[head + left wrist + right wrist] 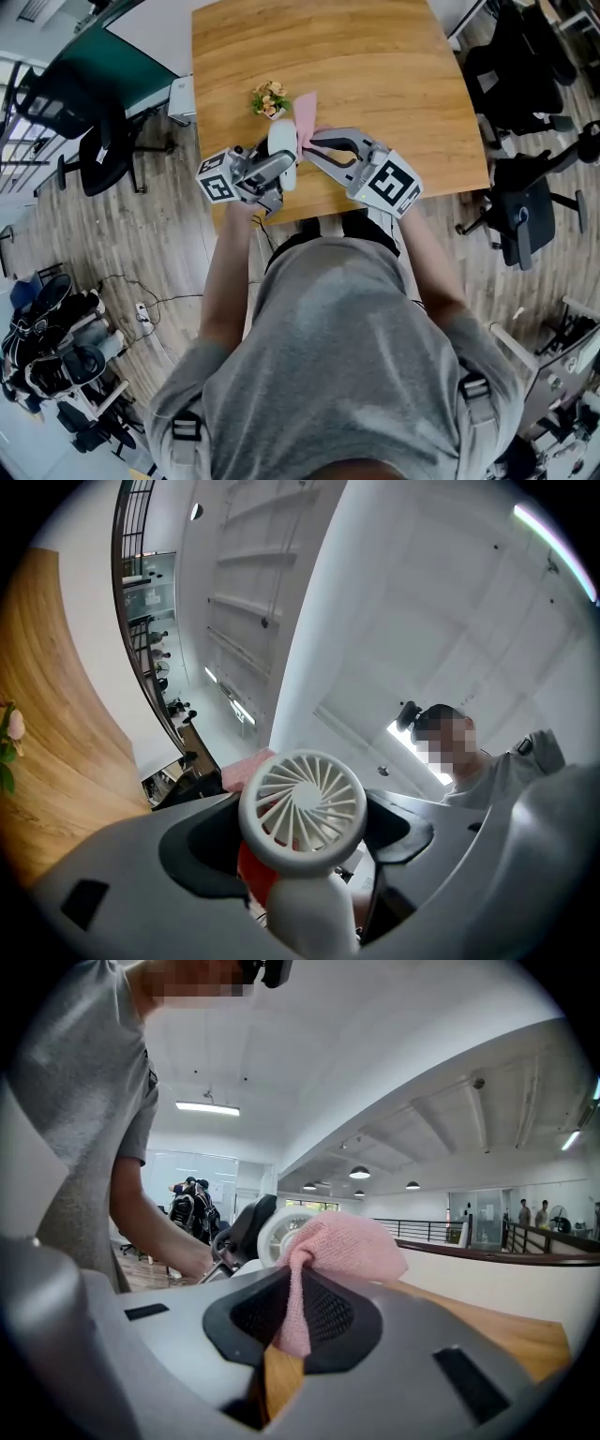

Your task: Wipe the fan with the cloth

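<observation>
The left claw [274,169] is closed on the handle of a white handheld fan [302,808]. It holds the fan head-up, so the round grille with its radial spokes stands above the jaws. In the head view the fan hangs over the near part of the wooden surface [394,66], in front of the person's [347,356] chest.

The right claw [295,1302] is clamped on a pink cloth [342,1246]. A narrow fold runs down between the jaws, and the rest bunches into a soft wad beyond their tips. That wad sits right at the fan's head, on the side towards the right claw. Whether cloth and fan actually touch cannot be told.

A small pot of flowers [270,98] stands on the surface just beyond the fan. Black office chairs [525,216] stand on the wood floor [169,272] to either side of the surface.
</observation>
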A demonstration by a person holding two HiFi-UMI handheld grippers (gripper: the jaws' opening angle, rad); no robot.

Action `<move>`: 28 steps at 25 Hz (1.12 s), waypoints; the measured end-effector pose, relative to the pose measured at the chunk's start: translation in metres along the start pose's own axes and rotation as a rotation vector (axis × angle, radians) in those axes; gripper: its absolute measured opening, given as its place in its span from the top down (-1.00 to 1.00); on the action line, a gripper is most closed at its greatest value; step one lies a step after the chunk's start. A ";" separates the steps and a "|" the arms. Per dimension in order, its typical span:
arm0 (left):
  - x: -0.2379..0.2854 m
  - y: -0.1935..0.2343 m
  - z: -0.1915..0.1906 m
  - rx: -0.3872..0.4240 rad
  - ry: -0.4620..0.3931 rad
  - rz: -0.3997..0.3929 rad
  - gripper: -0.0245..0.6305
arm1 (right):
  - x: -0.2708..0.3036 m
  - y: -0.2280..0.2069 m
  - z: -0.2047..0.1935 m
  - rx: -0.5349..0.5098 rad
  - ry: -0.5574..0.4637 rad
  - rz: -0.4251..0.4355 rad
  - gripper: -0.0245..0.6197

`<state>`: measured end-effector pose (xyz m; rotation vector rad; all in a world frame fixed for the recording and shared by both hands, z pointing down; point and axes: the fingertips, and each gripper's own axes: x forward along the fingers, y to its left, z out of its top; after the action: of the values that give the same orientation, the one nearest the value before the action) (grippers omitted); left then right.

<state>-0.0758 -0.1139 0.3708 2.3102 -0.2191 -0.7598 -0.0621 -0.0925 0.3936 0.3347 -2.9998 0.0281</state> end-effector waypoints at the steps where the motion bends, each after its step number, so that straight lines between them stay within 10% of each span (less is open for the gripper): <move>1: 0.002 0.002 0.001 0.007 -0.007 0.010 -0.26 | -0.002 0.001 0.001 0.004 -0.006 0.017 0.80; 28: 0.040 0.026 -0.017 0.050 -0.115 0.131 -0.26 | -0.045 -0.021 -0.018 -0.002 0.025 0.217 0.80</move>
<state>-0.0320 -0.1384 0.3795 2.2750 -0.4421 -0.8296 -0.0120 -0.1030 0.4060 0.0076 -2.9955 0.0491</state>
